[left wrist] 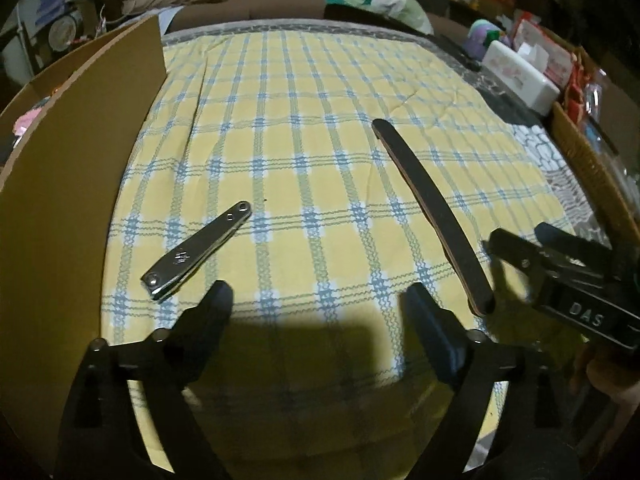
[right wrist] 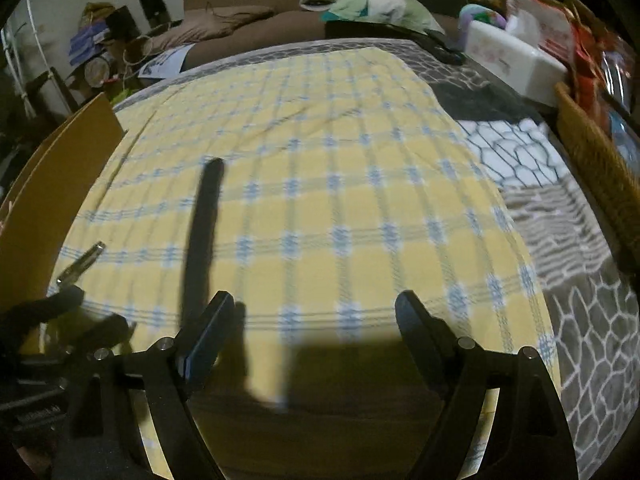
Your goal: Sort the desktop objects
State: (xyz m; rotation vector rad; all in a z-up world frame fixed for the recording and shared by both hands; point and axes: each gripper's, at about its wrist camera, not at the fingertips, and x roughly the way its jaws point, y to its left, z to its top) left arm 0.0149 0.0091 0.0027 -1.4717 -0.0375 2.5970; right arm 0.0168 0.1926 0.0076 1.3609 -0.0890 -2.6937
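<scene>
A silver nail clipper (left wrist: 196, 250) lies on the yellow checked cloth (left wrist: 312, 152), just ahead and left of my open, empty left gripper (left wrist: 320, 300). A long black nail file (left wrist: 434, 214) lies to its right. My right gripper (left wrist: 520, 242) shows at the right edge of the left wrist view, close beside the file's near end. In the right wrist view my right gripper (right wrist: 316, 312) is open and empty. The file (right wrist: 202, 236) runs forward from just beside its left finger. The clipper (right wrist: 82, 266) and my left gripper (right wrist: 92, 312) show at the left.
A brown cardboard box (left wrist: 76, 184) stands along the cloth's left side. A wicker basket (left wrist: 592, 168) with packets and a white tissue box (left wrist: 520, 76) stand at the right. A brown sofa (right wrist: 280, 8) with bags lies beyond the table.
</scene>
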